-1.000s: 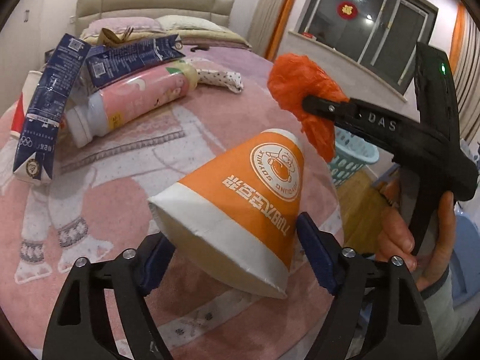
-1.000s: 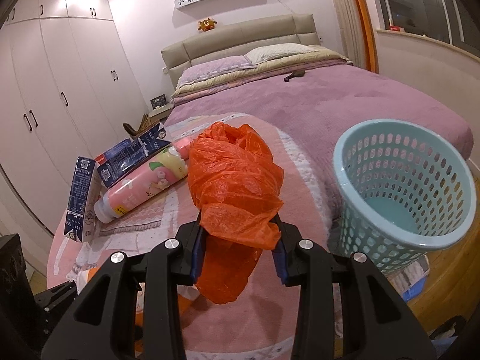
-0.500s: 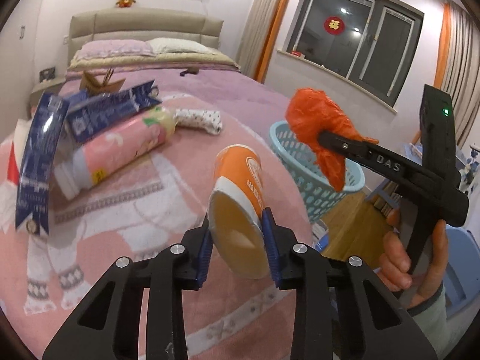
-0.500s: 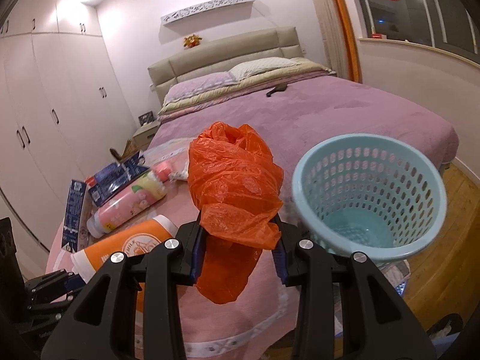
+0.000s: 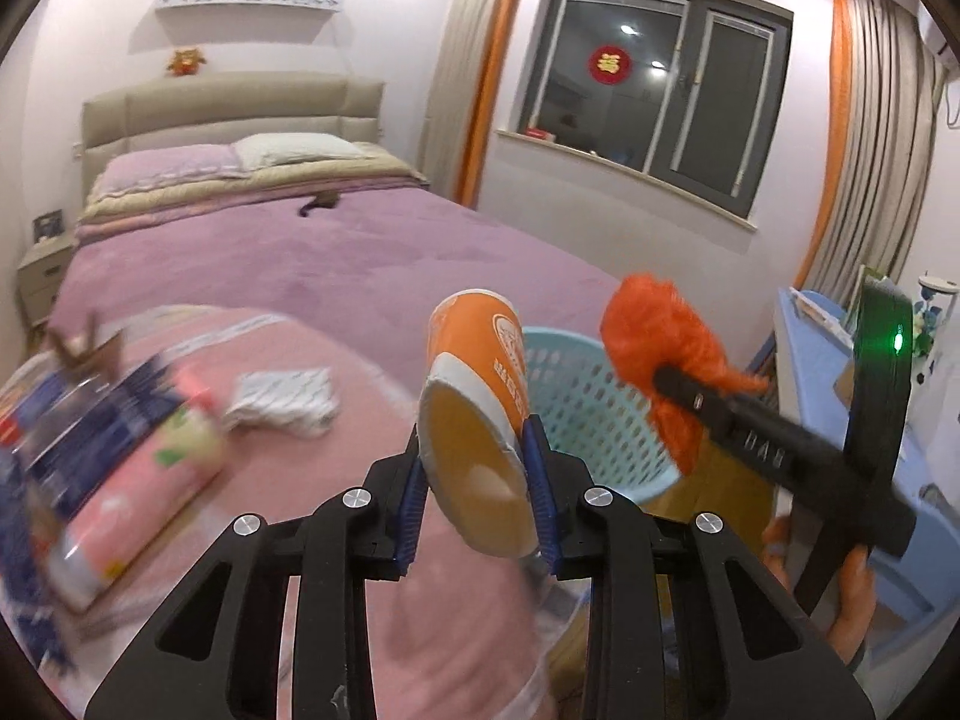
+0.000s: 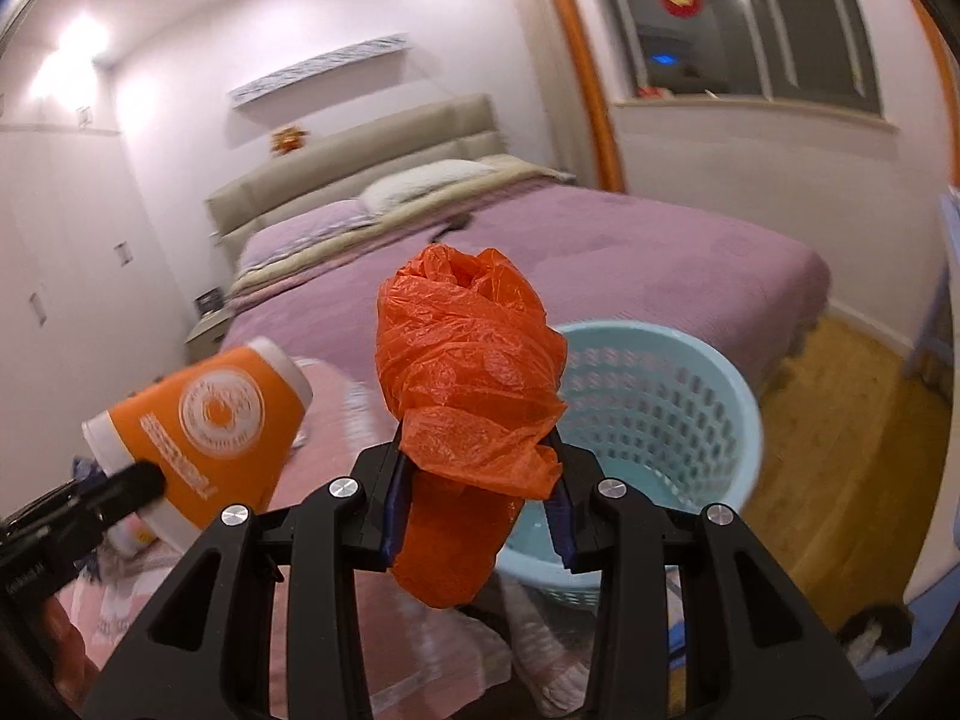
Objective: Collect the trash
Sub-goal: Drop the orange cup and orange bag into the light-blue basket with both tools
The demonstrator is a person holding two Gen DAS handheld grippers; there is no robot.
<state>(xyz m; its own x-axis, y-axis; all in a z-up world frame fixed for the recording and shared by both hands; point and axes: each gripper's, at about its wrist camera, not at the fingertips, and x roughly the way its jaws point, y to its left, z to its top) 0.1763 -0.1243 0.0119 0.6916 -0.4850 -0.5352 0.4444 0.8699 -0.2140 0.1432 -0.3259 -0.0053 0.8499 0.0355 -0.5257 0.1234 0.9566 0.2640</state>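
Note:
My left gripper [image 5: 477,474] is shut on an orange-and-white paper cup [image 5: 474,414], squeezed flat at its rim and lifted above the pink blanket. The same paper cup [image 6: 204,432] shows at the left of the right wrist view. My right gripper [image 6: 477,492] is shut on a crumpled orange plastic bag [image 6: 471,396]; that plastic bag [image 5: 660,354] hangs at the right of the left wrist view. A light blue mesh basket [image 5: 594,414] stands just beyond both loads, and in the right wrist view the basket [image 6: 660,414] sits behind and right of the bag.
On the pink blanket [image 5: 360,396] lie a pink bottle [image 5: 138,492], blue cartons [image 5: 90,426] and a spotted sock [image 5: 282,402]. A purple bed [image 5: 336,246] fills the back. A person's hand [image 5: 852,606] holds the right gripper. Wooden floor [image 6: 852,444] lies right of the basket.
My left gripper shut on the paper cup and lifted it off the blanket toward the basket. The right gripper carried the orange bag closer to the basket.

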